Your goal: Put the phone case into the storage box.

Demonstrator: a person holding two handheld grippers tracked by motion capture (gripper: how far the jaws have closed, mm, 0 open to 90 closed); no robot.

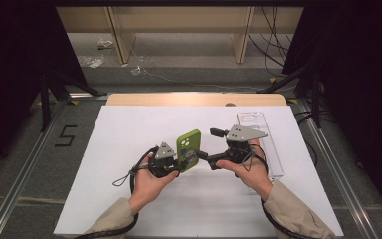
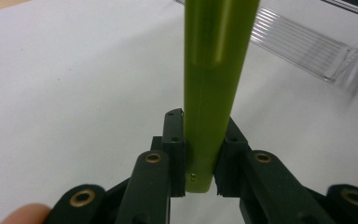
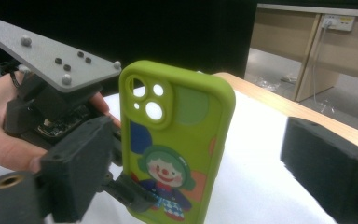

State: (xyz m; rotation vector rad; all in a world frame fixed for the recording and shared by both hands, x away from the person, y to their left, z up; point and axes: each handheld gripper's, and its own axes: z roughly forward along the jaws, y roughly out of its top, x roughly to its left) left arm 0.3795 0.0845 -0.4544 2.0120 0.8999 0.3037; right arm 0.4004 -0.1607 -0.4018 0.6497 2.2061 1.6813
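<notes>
The left gripper [image 1: 178, 167] clamps the green phone case's [image 1: 188, 150] lower edge, upright; the right gripper [image 1: 208, 148] gapes beside it, seemingly untouching, above open worktop [image 1: 124, 144].

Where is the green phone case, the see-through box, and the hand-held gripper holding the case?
green phone case [image 3: 177, 140], right gripper view, its picture side
see-through box [image 1: 263, 139], high view, its wall
left hand-held gripper [image 2: 200, 154], left gripper view, between its fingertips

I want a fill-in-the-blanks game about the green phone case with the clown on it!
1. The green rubbery phone case is held by the ____ gripper.
2. The right gripper has its jaws ____.
3. The figure drawn on the case is a ____.
4. The clear plastic tray lies on the ____ table sheet.

Missing words: left; open; clown; white
</notes>
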